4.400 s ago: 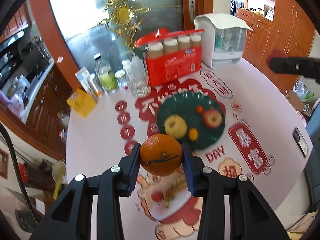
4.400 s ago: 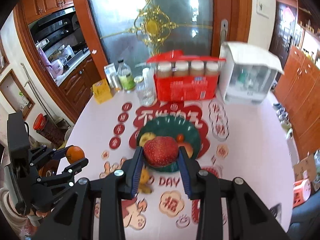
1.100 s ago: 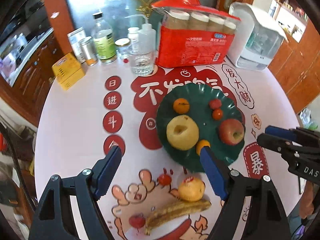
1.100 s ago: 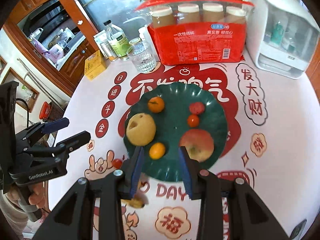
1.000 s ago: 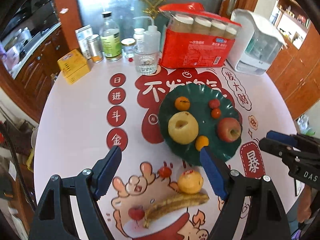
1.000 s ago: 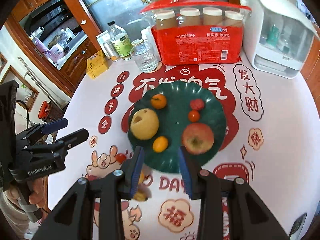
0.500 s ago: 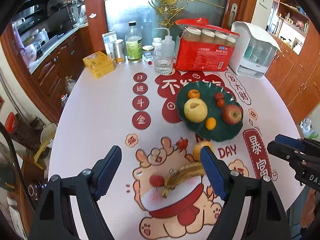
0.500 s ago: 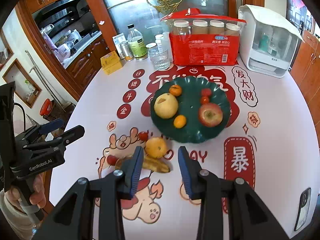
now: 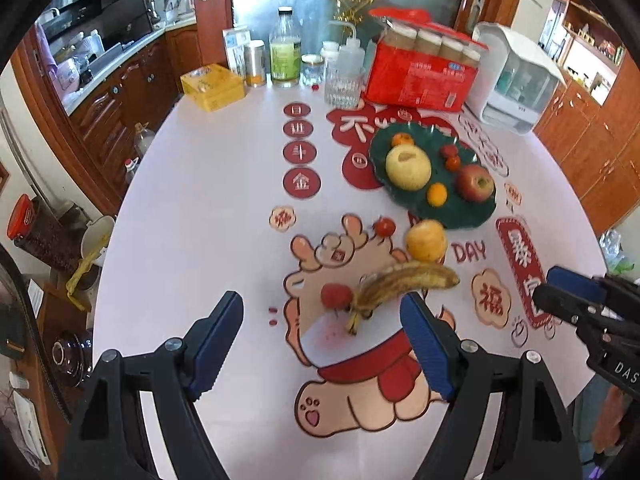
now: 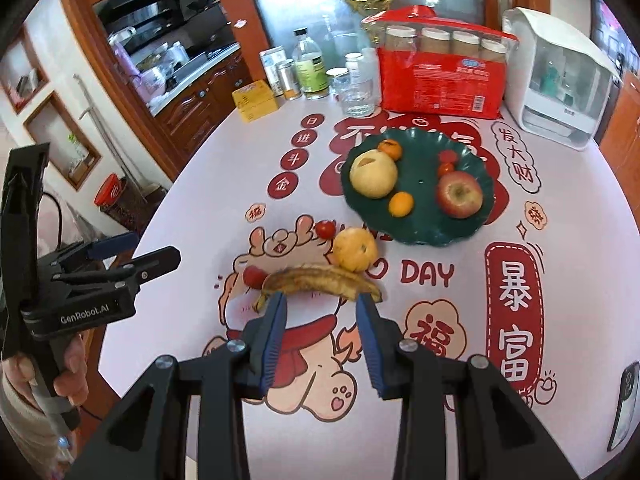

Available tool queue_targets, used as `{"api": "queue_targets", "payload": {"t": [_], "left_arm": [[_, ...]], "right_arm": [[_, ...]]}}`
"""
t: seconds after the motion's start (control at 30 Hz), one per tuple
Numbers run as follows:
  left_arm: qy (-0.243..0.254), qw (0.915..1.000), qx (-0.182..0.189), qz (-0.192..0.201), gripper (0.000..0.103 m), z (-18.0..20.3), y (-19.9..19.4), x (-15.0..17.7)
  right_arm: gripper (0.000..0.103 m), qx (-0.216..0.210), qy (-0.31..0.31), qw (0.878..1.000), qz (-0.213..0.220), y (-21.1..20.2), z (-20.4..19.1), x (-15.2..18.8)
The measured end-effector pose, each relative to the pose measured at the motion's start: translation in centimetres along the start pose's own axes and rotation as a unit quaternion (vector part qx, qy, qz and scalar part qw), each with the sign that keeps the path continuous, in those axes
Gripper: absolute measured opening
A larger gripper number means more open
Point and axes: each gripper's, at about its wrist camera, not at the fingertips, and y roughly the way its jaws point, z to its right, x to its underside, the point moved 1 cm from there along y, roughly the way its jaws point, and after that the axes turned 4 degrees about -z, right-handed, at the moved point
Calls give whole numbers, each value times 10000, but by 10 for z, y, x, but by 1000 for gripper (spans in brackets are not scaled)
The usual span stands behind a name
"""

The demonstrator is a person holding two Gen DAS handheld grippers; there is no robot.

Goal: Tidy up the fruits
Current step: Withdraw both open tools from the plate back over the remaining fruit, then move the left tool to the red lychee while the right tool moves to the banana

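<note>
A dark green plate (image 9: 472, 216) (image 10: 424, 232) holds a yellow pear (image 9: 408, 168), a red apple (image 9: 475, 183), a small mandarin (image 9: 401, 139), a kumquat (image 9: 437, 193) and two small red fruits (image 9: 450, 157). In front of it on the table lie a spotted banana (image 9: 404, 280) (image 10: 320, 282), a yellow orange (image 9: 426, 240) (image 10: 355, 249), a cherry tomato (image 9: 385, 226) and a red strawberry-like fruit (image 9: 335, 295). My left gripper (image 9: 322, 332) is open and empty, close to the banana. My right gripper (image 10: 320, 312) is open and empty, just short of the banana.
At the table's far edge stand a red pack of paper cups (image 9: 420, 76), a white dispenser (image 9: 516, 88), a glass (image 9: 340, 88), bottles (image 9: 285, 52) and a yellow box (image 9: 212, 86). A phone (image 10: 624, 400) lies at the right edge.
Both grippers, earlier shut on an orange and a red fruit, are now open and empty. Both pulled back from the plate toward the banana and the near table edge.
</note>
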Motion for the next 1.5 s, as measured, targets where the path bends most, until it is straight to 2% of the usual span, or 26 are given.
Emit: {"api": "queue_targets", "payload": {"t": [0.2, 0.57, 0.97, 1.1, 1.33, 1.5], "left_arm": [[198, 9996, -23, -216, 80, -2, 16, 4], [-52, 9984, 143, -546, 80, -2, 67, -2], [-495, 9938, 295, -955, 63, -6, 128, -9], [-566, 9923, 332, -1054, 57, -6, 139, -11], [-690, 9897, 468, -1162, 57, -7, 149, -10], [-734, 9886, 527, -1207, 57, -7, 152, -10]], "right_arm": [[36, 44, -460, 9989, -78, 16, -5, 6], [36, 149, -1082, 9929, -462, 73, 8, 4], [36, 202, -1800, 9797, -855, 138, 22, 0], [38, 251, -2118, 9743, -726, 143, 20, -1], [42, 85, -2420, 9683, -619, 147, 23, 0], [48, 117, -2582, 9637, -677, 161, 17, 0]]}}
